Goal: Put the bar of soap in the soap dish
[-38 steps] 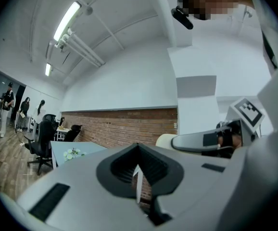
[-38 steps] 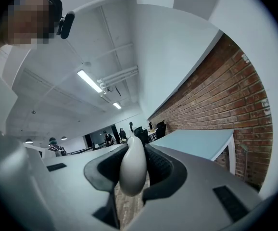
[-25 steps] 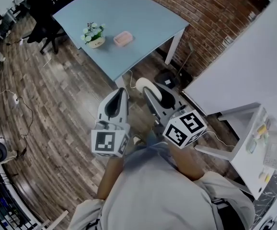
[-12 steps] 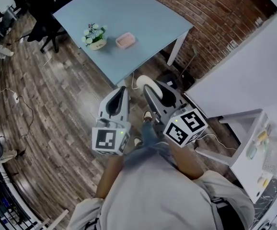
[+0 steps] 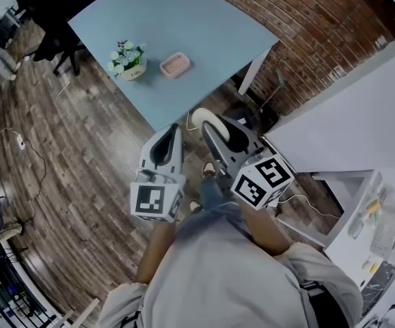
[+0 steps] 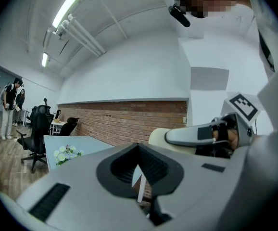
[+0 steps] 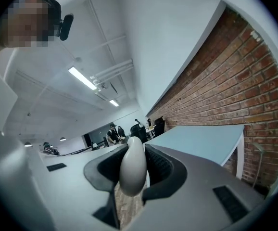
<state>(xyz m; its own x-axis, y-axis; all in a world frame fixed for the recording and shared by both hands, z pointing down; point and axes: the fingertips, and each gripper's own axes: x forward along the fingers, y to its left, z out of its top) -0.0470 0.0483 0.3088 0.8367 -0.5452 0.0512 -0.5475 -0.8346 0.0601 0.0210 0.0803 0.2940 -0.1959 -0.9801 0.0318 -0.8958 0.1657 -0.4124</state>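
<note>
A pink soap dish [image 5: 175, 65] sits on the light blue table [image 5: 184, 19], beside a small pot of flowers [image 5: 126, 59]. Both grippers are held level over the wooden floor, short of the table's near corner. My right gripper [image 5: 208, 123] is shut on a cream bar of soap [image 5: 202, 117], which stands on edge between the jaws [image 7: 132, 166]. My left gripper [image 5: 172, 131] is beside it, its jaws shut with nothing in them [image 6: 139, 150]. The left gripper view also shows the soap [image 6: 159, 136] and the flowers [image 6: 64, 154].
A brick wall [image 5: 307, 19] runs behind the table. A white desk [image 5: 361, 108] stands at the right, with a small white shelf of items [image 5: 375, 214] below it. Black office chairs [image 5: 54, 19] stand at the far left. People [image 6: 8, 107] stand in the background.
The table and soap dish have come slightly nearer in the head view as the person walks toward them. Both grippers keep their pose, and the soap stays held.
</note>
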